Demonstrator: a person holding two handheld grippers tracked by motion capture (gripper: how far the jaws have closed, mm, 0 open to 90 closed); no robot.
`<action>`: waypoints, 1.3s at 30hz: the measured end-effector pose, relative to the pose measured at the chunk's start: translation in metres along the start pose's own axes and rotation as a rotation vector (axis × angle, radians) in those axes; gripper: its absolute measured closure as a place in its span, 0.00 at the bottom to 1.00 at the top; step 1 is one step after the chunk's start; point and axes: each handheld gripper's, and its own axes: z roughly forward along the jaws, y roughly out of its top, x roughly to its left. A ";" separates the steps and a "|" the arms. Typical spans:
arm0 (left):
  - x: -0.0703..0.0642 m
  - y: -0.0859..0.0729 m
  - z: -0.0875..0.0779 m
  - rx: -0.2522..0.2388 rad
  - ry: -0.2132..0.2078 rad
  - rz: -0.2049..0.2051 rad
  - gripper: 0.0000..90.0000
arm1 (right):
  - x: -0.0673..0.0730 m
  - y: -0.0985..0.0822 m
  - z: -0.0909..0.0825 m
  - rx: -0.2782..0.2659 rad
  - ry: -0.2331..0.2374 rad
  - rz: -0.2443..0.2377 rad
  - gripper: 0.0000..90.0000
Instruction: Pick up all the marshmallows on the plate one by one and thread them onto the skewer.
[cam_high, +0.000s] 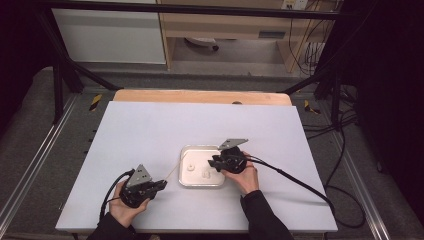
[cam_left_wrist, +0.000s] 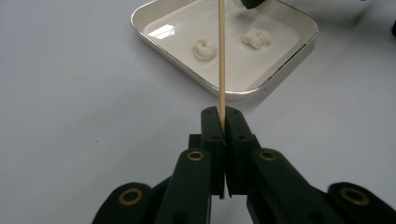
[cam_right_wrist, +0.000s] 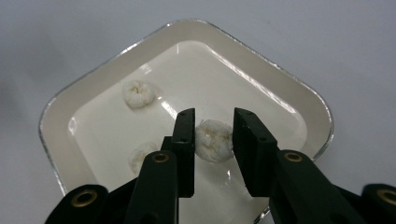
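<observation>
Your left gripper (cam_left_wrist: 222, 122) sits low at the frame's lower left, clamped on a thin wooden skewer (cam_left_wrist: 221, 56) that points toward the white square tray (cam_left_wrist: 299, 44). Your right gripper (cam_right_wrist: 212, 140) angles down over the tray at centre, jaws straddling a white puffy lump (cam_right_wrist: 214, 140); one pad touches it, the other stands just clear.

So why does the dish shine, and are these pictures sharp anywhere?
High view: dim dark surround, bright table, soft detail. Left gripper view: glare patch on the dish, skewer crisp, near jaws blurred. Right gripper view: streaky reflections on the dish floor, the white lump between the jaws fairly sharp.
</observation>
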 end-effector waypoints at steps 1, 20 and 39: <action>0.000 0.000 0.000 0.000 0.000 0.002 0.98 | 0.000 0.001 -0.003 -0.008 0.006 0.004 0.78; -0.003 0.001 0.001 -0.017 -0.010 0.007 0.98 | 0.002 0.009 -0.060 -0.163 0.107 0.075 0.78; -0.011 0.002 0.000 -0.048 -0.023 0.032 0.98 | 0.005 0.022 -0.076 -0.325 0.235 0.168 0.79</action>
